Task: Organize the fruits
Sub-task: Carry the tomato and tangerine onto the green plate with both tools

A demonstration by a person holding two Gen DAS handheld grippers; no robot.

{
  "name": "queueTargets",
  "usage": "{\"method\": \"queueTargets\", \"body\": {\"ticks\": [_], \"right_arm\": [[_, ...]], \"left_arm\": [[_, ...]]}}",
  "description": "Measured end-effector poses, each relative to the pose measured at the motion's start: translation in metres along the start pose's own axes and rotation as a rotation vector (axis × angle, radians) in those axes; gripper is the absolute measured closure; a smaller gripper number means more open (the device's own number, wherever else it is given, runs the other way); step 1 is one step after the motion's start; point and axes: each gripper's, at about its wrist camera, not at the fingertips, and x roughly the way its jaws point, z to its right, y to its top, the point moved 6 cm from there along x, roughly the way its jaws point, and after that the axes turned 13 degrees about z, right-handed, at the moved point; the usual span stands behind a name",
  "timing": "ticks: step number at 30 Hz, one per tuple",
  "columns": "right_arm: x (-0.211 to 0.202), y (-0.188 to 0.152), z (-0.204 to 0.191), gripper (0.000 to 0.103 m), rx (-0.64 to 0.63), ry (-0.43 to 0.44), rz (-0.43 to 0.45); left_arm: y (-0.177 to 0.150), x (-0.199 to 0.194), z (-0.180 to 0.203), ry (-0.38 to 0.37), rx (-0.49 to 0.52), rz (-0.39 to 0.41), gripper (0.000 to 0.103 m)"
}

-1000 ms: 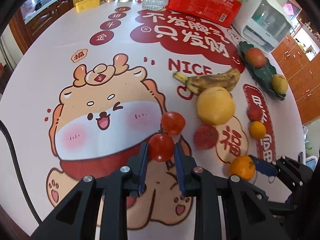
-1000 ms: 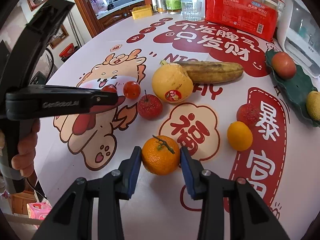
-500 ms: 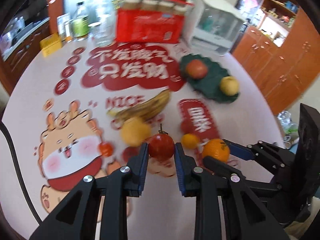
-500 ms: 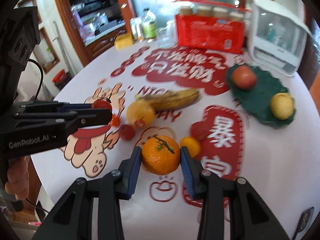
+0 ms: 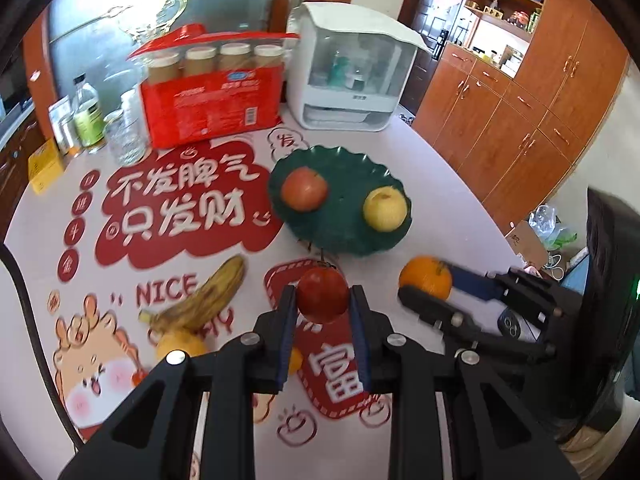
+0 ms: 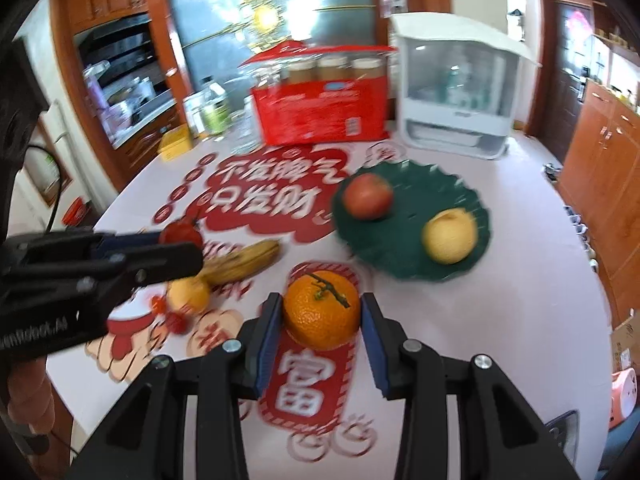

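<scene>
My left gripper (image 5: 322, 300) is shut on a small red tomato (image 5: 322, 295) with a stem, held above the table. My right gripper (image 6: 320, 312) is shut on an orange mandarin (image 6: 321, 310) with a twig, also lifted. Each gripper shows in the other's view: the right gripper (image 5: 424, 286) at the right with the mandarin (image 5: 425, 281), the left gripper (image 6: 182, 240) at the left with the tomato (image 6: 180, 233). Beyond both lies a dark green leaf-shaped plate (image 5: 344, 232) (image 6: 412, 258) that holds a red apple (image 5: 304, 189) (image 6: 368, 197) and a yellow pear (image 5: 386, 208) (image 6: 450, 235).
A banana (image 5: 200, 300) (image 6: 244, 261), a yellow fruit (image 5: 180, 346) (image 6: 188, 294) and small red fruits (image 6: 176, 322) lie on the printed tablecloth. At the back stand a red carton of cups (image 5: 210, 110), a white appliance (image 5: 348, 80), bottles (image 5: 86, 116) and a glass (image 5: 124, 140).
Both grippers have risen off the table with their fruit and swung toward the green plate, which now sits much nearer the middle of both views. The fruits left on the cloth have dropped behind.
</scene>
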Motion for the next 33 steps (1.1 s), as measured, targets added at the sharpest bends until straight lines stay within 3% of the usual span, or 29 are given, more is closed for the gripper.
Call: {"method": "queueTargets", "body": {"ticks": [10,16,25,33], "right_arm": [[0.051,0.084,0.089,0.064,0.08,-0.158,0.053],[0.093,0.113,0.117,0.064,0.13,-0.188,0.06],[0.165,0.08,0.149,0.064,0.26,-0.198,-0.086],[0.203,0.048,0.156,0.064,0.303,-0.201,-0.194]], "left_arm": [[0.054,0.081,0.013,0.003,0.006,-0.006,0.079],[0.068,0.141,0.017,0.012,-0.009,-0.03,0.079],[0.029,0.213,0.03,-0.002,-0.015,-0.146,0.079],[0.009,0.242,0.031,-0.009,-0.029,-0.198,0.079]]}}
